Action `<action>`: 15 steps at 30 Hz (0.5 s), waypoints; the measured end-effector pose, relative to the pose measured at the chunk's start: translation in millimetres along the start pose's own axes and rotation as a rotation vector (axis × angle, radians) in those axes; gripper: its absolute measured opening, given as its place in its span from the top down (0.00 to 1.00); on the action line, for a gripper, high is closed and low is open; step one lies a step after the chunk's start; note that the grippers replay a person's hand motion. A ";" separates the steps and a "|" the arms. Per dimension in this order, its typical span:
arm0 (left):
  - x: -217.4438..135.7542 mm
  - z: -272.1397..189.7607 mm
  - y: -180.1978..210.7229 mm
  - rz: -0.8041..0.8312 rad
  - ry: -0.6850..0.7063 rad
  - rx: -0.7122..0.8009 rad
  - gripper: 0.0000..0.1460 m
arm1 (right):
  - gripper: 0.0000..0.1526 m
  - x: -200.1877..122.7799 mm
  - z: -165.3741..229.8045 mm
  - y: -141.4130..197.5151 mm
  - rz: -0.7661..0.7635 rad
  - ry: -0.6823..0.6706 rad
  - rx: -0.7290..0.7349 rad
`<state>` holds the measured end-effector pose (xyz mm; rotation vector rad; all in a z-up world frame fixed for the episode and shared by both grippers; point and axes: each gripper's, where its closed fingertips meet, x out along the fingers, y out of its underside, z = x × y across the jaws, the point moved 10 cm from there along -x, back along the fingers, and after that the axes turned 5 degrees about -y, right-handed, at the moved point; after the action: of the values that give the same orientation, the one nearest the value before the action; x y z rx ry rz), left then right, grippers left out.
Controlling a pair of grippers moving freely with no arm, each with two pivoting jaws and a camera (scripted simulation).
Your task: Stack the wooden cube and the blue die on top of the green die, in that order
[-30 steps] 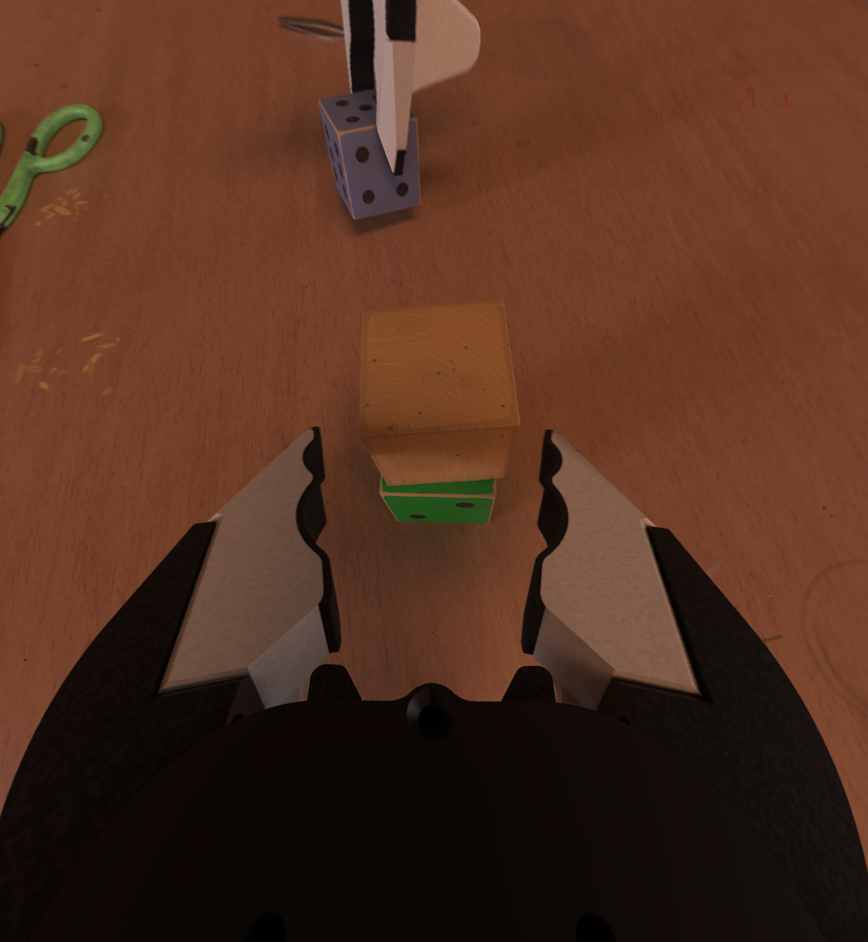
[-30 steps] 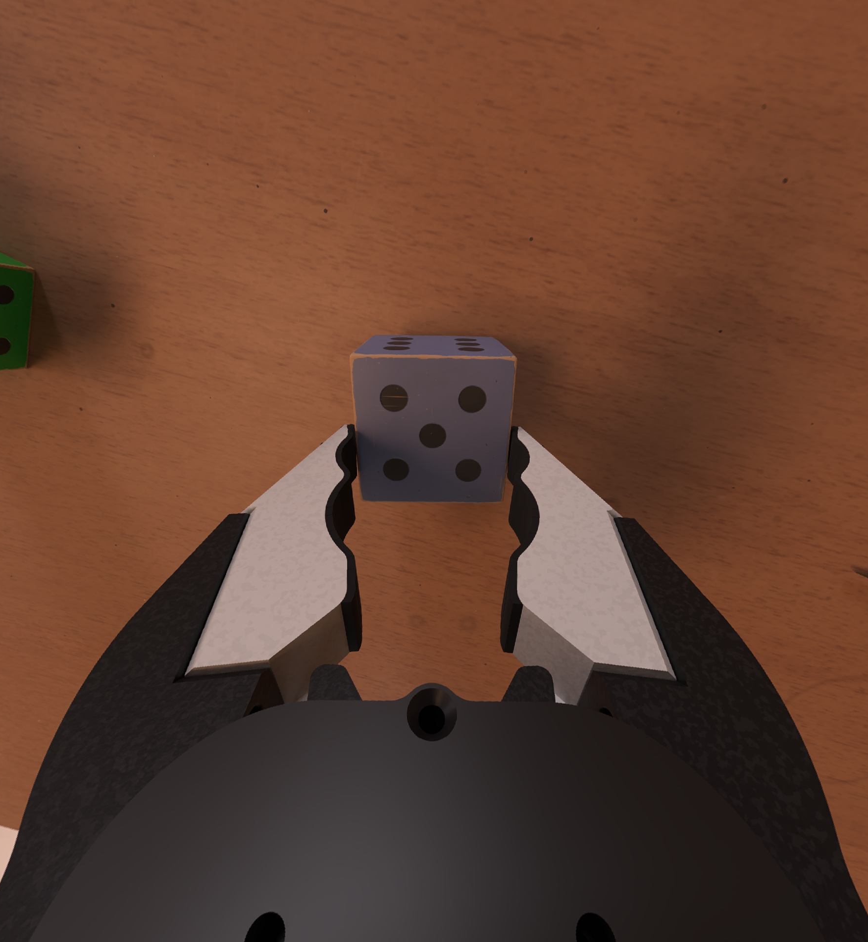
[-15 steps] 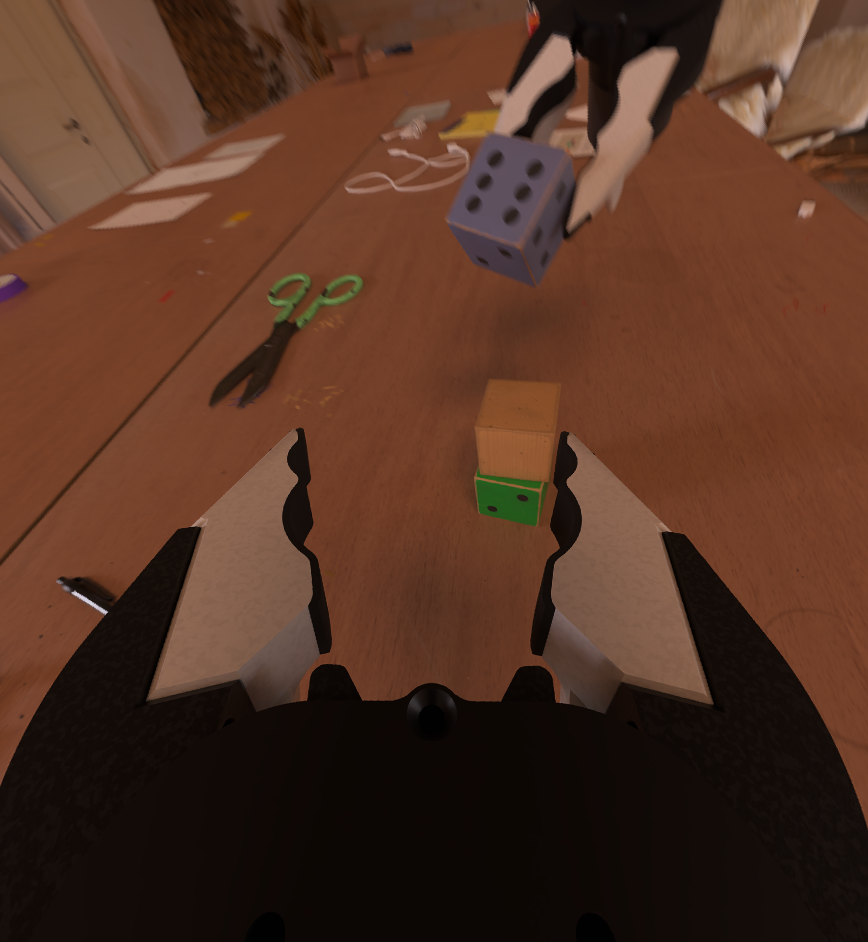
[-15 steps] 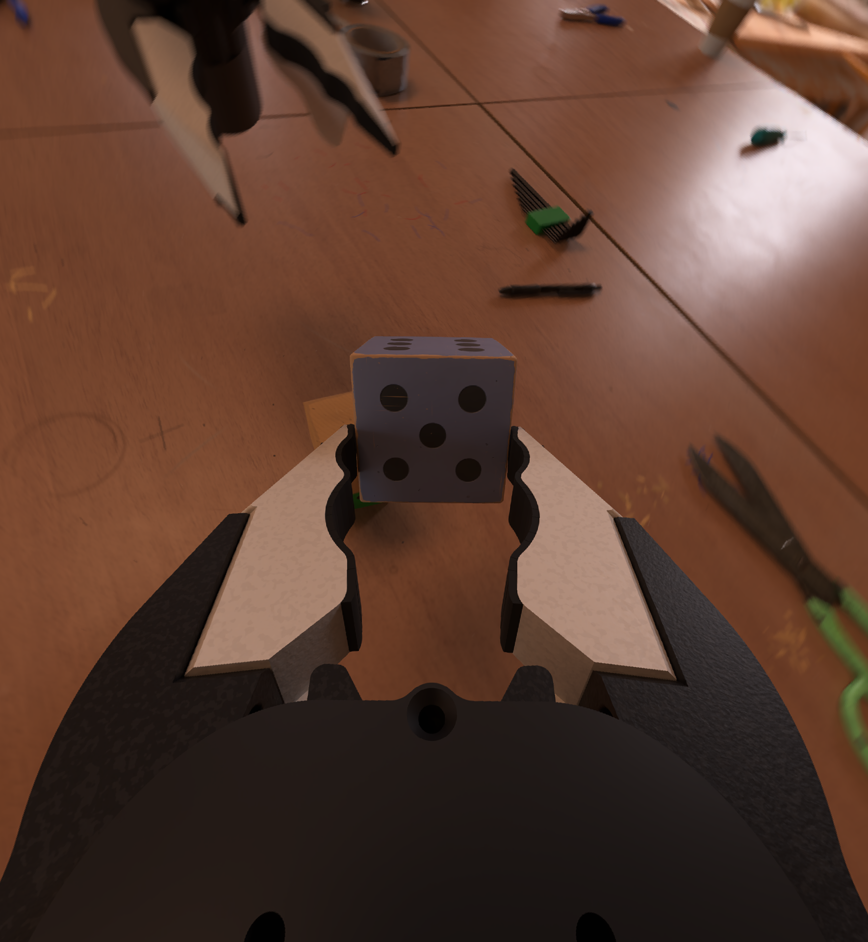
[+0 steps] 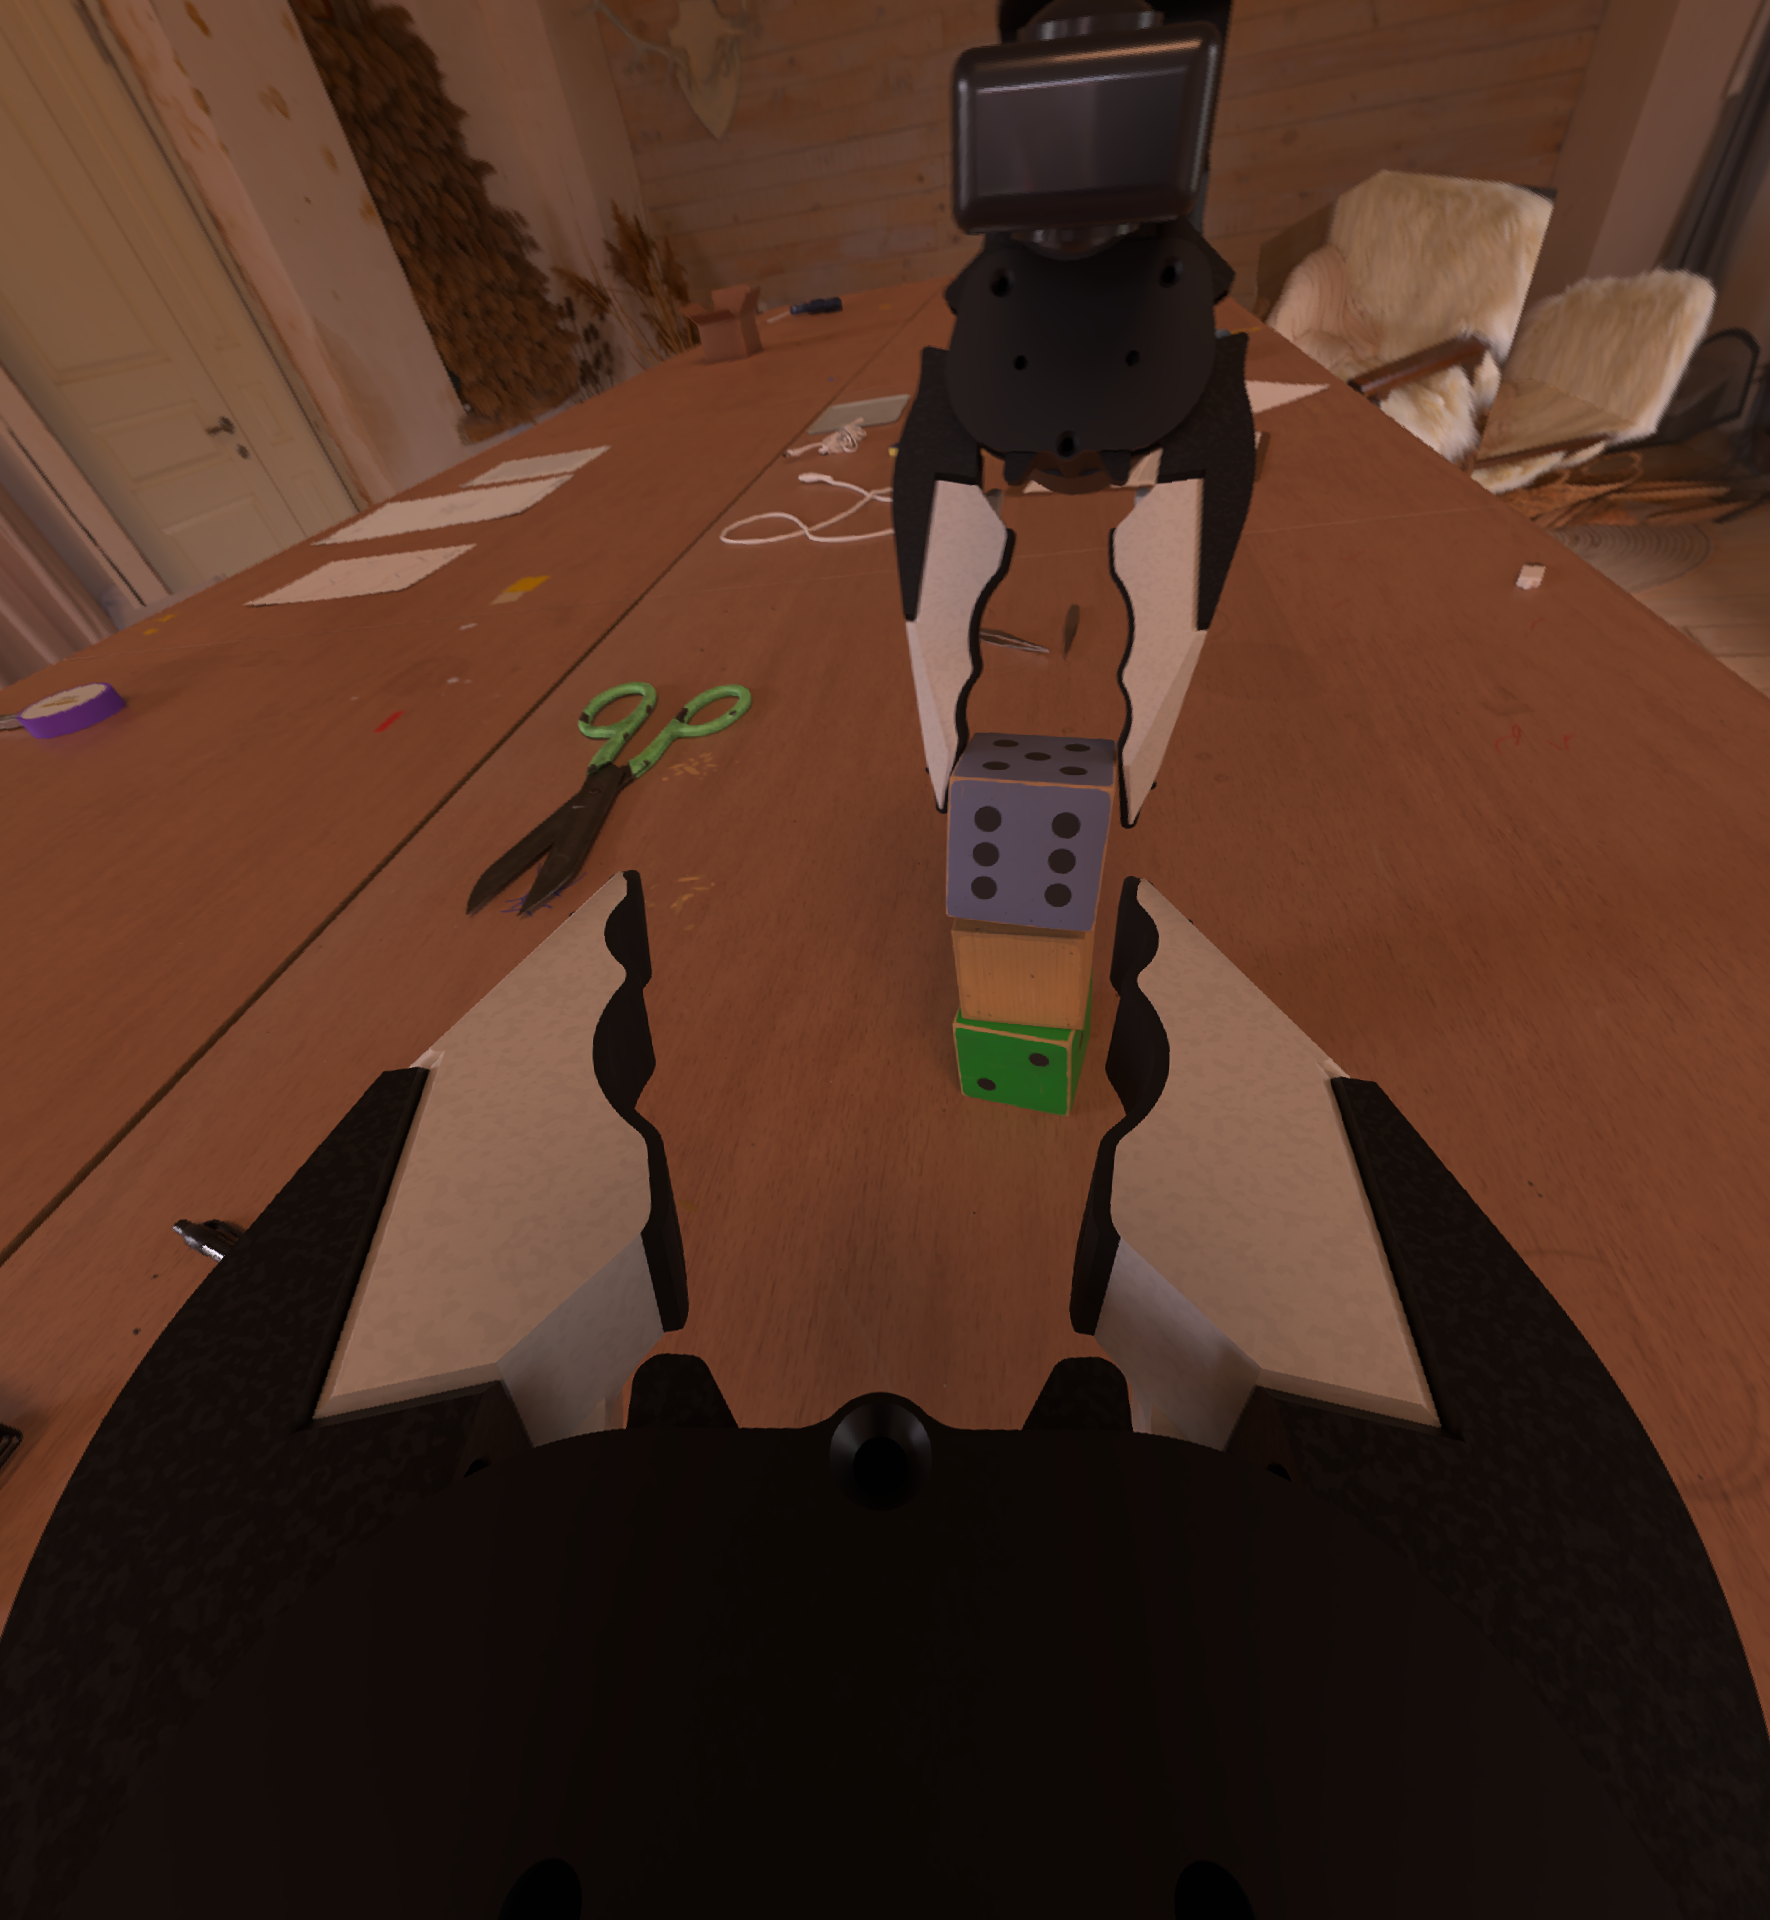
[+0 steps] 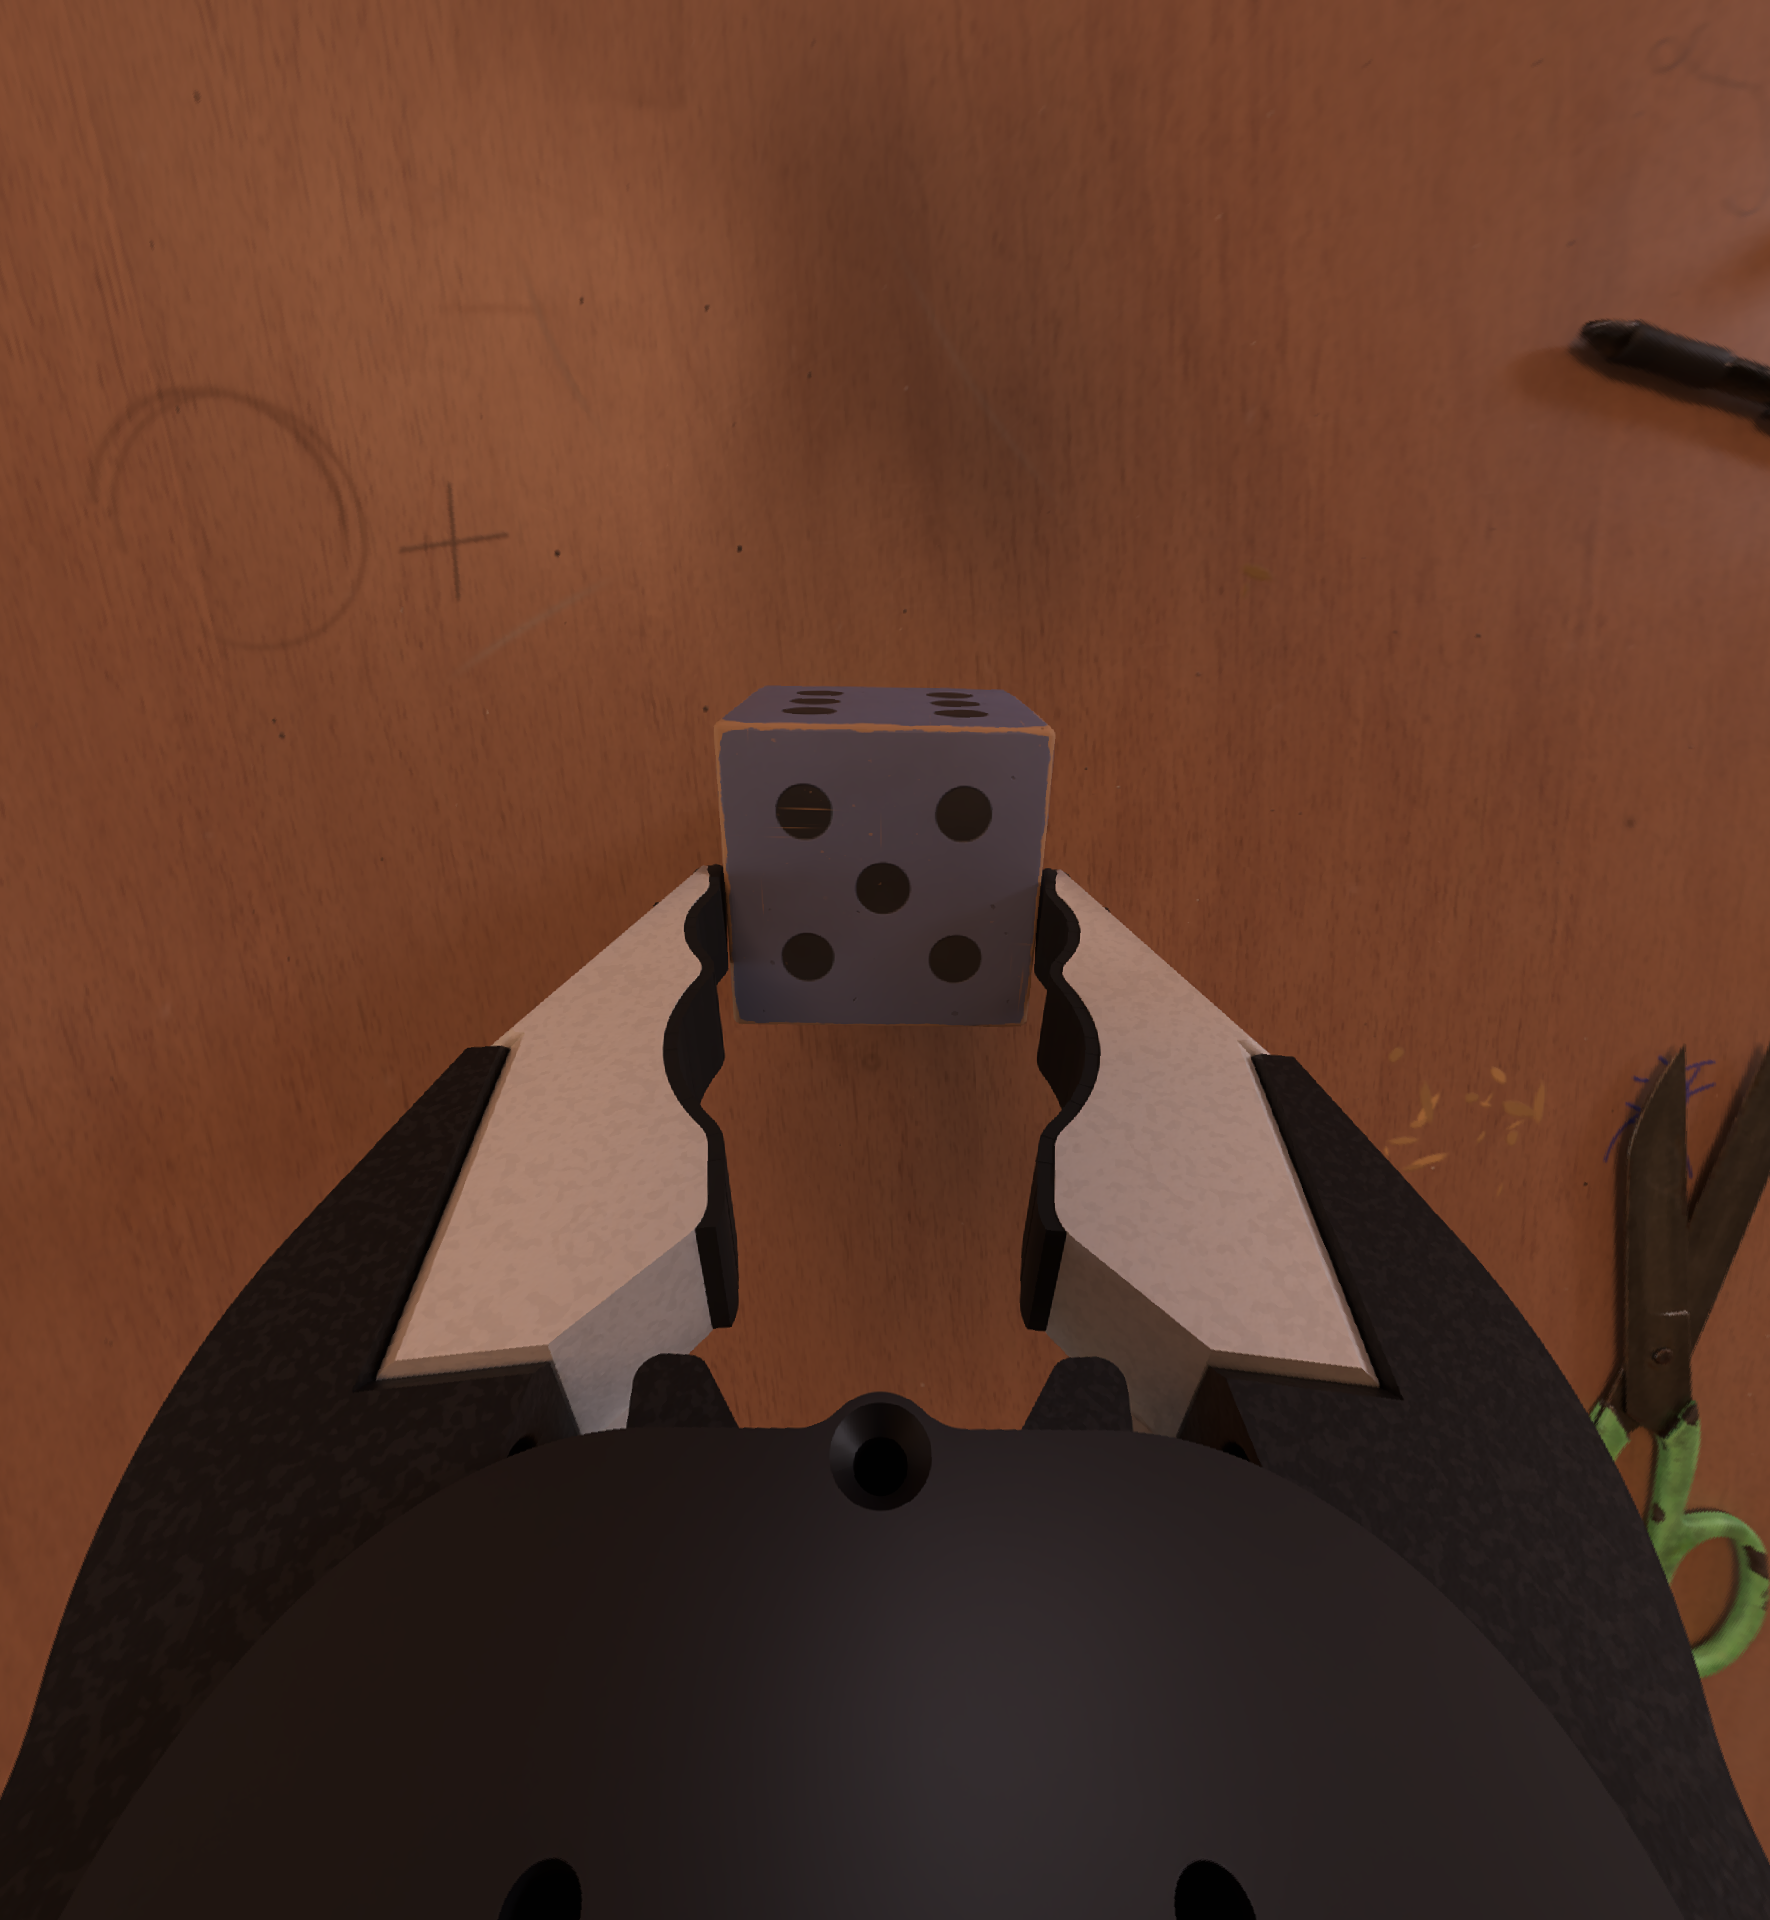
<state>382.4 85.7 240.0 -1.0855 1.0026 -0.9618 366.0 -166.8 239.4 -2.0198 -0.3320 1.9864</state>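
In the left wrist view the green die (image 5: 1016,1065) sits on the table with the wooden cube (image 5: 1021,971) on it and the blue die (image 5: 1028,847) on top of the cube. My right gripper (image 5: 1032,800) comes down from above, shut on the blue die at its upper sides. In the right wrist view my right gripper (image 6: 881,914) holds the blue die (image 6: 881,883) between its fingertips; the cube and green die are hidden under it. My left gripper (image 5: 876,935) is open and empty, a little short and left of the stack.
Green-handled scissors (image 5: 611,790) lie left of the stack; they also show in the right wrist view (image 6: 1691,1299). A black pen (image 6: 1712,395) lies farther off. A purple tape roll (image 5: 70,712), papers (image 5: 361,571) and a white cord (image 5: 808,520) lie far back.
My right gripper has carried the blue die over the stack and lowered it onto the wooden cube, turning to point straight down. My left gripper stays open, drawn back from the stack.
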 end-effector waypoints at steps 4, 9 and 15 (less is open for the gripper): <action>3.3 -4.5 -1.1 0.029 0.013 0.028 0.37 | 0.61 7.5 -4.8 -7.4 0.100 -0.040 -0.027; 7.3 -8.3 -3.0 0.034 0.033 0.045 0.38 | 0.61 13.2 -8.7 -11.2 0.208 -0.048 -0.039; 9.5 -4.5 -1.7 0.027 0.009 0.023 0.36 | 0.61 15.4 -12.1 -13.6 0.210 -0.058 -0.050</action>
<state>380.4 75.2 239.4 -1.0468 1.0089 -0.9555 378.9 -149.1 230.0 -2.1072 -0.1910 2.1843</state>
